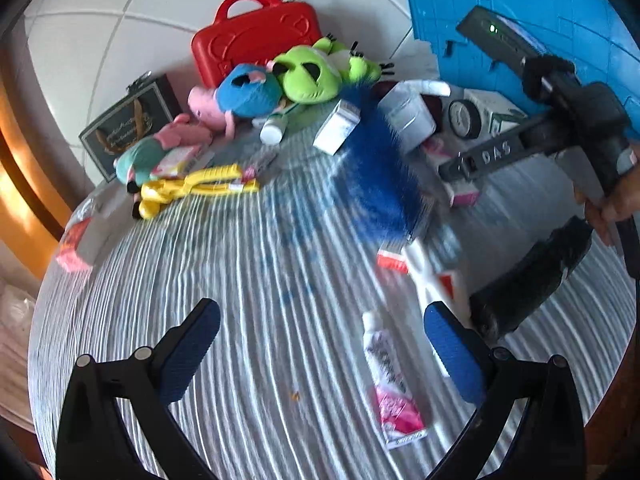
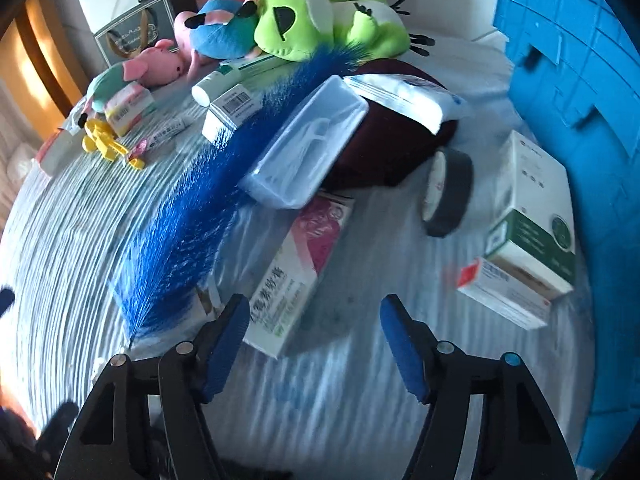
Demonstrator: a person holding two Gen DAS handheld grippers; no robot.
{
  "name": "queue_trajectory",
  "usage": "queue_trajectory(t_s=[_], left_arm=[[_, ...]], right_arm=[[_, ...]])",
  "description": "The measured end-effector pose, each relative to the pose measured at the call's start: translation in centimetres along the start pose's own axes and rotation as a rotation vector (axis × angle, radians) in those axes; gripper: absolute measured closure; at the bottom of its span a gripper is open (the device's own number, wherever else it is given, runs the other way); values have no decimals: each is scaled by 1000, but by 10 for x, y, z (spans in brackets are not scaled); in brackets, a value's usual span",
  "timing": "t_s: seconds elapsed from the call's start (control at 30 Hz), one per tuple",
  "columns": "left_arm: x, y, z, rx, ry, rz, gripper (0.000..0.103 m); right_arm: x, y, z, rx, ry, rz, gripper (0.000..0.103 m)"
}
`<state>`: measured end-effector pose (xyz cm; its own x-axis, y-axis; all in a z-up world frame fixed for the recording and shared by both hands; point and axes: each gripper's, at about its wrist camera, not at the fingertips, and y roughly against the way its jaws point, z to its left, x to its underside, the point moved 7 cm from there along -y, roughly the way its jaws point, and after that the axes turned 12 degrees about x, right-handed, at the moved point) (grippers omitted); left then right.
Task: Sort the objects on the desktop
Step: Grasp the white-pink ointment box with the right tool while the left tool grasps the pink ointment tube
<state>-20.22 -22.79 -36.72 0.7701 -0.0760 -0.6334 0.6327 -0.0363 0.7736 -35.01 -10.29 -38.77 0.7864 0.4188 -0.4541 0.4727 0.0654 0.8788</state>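
Note:
A striped cloth covers the table, strewn with objects. My left gripper is open and empty above the cloth; a pink-and-white tube lies just inside its right finger. My right gripper is open and empty, with a pink-and-white medicine box right ahead of its left finger. A blue feathery brush lies diagonally beside the box, also in the left wrist view. The right gripper's body shows in the left view. Green, blue and pink plush toys lie at the back.
A blue crate stands at the right. A red case and a dark box sit at the back. A clear plastic case, a tape roll, stacked boxes and a yellow tool lie around.

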Motion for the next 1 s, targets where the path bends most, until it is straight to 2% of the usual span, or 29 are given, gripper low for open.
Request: queue_trajectory(t_s=[0.1, 0.27, 0.43, 0.63, 0.87, 1.0], left_arm=[[18, -5, 6, -1, 40, 33, 5], [29, -16, -12, 70, 64, 60, 38], [31, -17, -25, 119, 75, 59, 52], [32, -16, -40, 178, 79, 71, 82], [27, -20, -41, 217, 88, 72, 85], [27, -20, -45, 215, 54, 62, 84]], right_arm=[[-4, -2, 6, 8, 3, -22, 35], [-5, -11, 14, 3, 7, -7, 35], [-2, -17, 14, -5, 12, 6, 35], [-6, -19, 12, 5, 5, 1, 45], [-10, -22, 8, 40, 20, -4, 54], [-19, -25, 11, 59, 30, -14, 59]])
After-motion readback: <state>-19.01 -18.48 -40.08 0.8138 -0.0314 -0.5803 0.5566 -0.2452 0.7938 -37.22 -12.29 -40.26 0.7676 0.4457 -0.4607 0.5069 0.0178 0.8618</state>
